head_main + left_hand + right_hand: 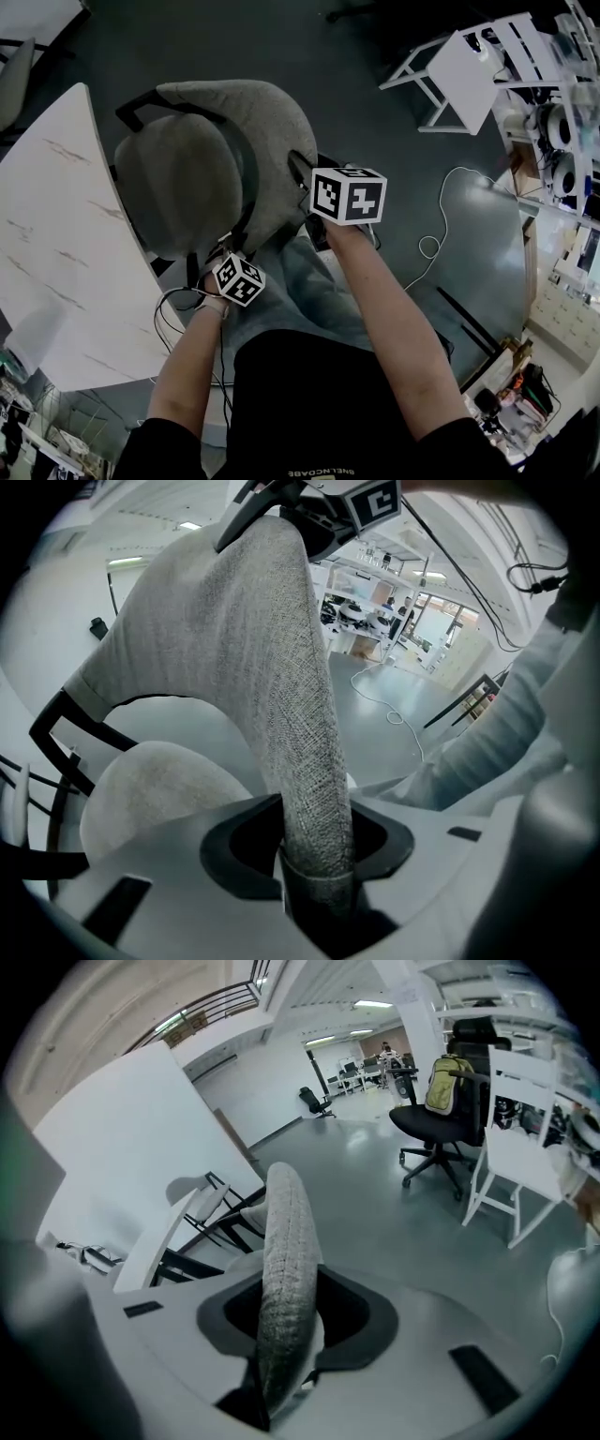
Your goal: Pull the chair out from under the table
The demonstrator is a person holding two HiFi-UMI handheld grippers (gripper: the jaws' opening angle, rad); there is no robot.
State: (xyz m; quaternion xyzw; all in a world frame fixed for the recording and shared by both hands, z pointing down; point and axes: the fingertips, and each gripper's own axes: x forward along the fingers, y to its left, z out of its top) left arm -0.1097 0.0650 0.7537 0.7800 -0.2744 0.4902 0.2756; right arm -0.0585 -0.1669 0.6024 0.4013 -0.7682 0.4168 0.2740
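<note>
The chair [187, 178] is stood on the floor [356, 141] against the curved edge of the white worktop [66, 234]. Its seat [164, 192] is turned toward the worktop and its backrest [258, 127] toward the person. Little, if any, of the seat appears to be left under the worktop, though that edge cannot be read surely.

The backrest is held at two places along its rim. The jaws of the left gripper [314, 855] are pinched on the padded edge at the lower side. Those of the right gripper [281, 1335] are clamped on the same edge farther along. The two holds are probably spread apart so that the pull is shared and the chair is kept from swinging as it is drawn back. Both grippers are angled downward, so the rim is seated deep between the jaws, which should keep the fabric from slipping.

The chair is covered in light grey woven cloth with a coarse weave. The backrest is curved and thin at its rim, and a black frame [141, 103] is seen at the arms.
</note>
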